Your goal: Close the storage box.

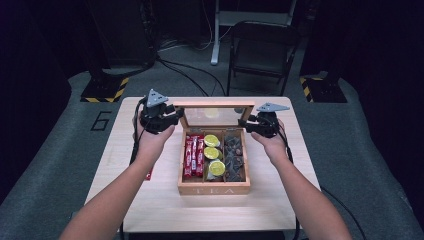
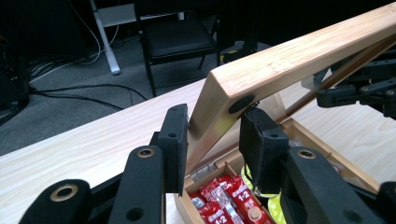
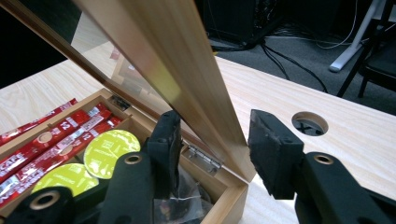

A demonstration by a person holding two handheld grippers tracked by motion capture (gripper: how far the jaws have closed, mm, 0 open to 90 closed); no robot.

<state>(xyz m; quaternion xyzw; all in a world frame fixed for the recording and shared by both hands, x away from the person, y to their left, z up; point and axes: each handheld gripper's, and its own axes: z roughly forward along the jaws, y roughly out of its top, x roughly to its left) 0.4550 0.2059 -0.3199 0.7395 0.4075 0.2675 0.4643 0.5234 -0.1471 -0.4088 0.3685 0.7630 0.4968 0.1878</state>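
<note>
My left claw [image 2: 210, 140] straddles the near corner of the lid [image 2: 289, 60], in the lower middle of the left gripper view. One pad sits against the outer face and the other just behind the inner edge, so I judge the jaws are closing on the wood; whether they truly pinch it I cannot tell. My right claw [image 3: 215, 140] brackets the lid's other side edge [image 3: 187, 70] in the right gripper view. There a clear gap shows between the wood and the right-hand pad, so that claw is released and only guards the lid.

From above, both claws, the left [image 1: 167, 119] and the right [image 1: 250, 125], sit at the upper middle of the frame, one on each side of the glass-paned lid [image 1: 214, 105]. The lid stands tilted up over the wooden tea box [image 1: 214, 189], which rests mid-bench [image 1: 150, 210].

The box holds red sachets [image 1: 193, 156] on the left, yellow-green pods [image 1: 212, 152] in the middle and dark wrapped bags [image 1: 234, 156] on the right.

To move the lid well I would keep both claws level and swing them together on the hinge [image 3: 203, 158], so the frame does not twist. I would press only on the wood, never on the glass. The contents stay below the jaws' path.
</note>
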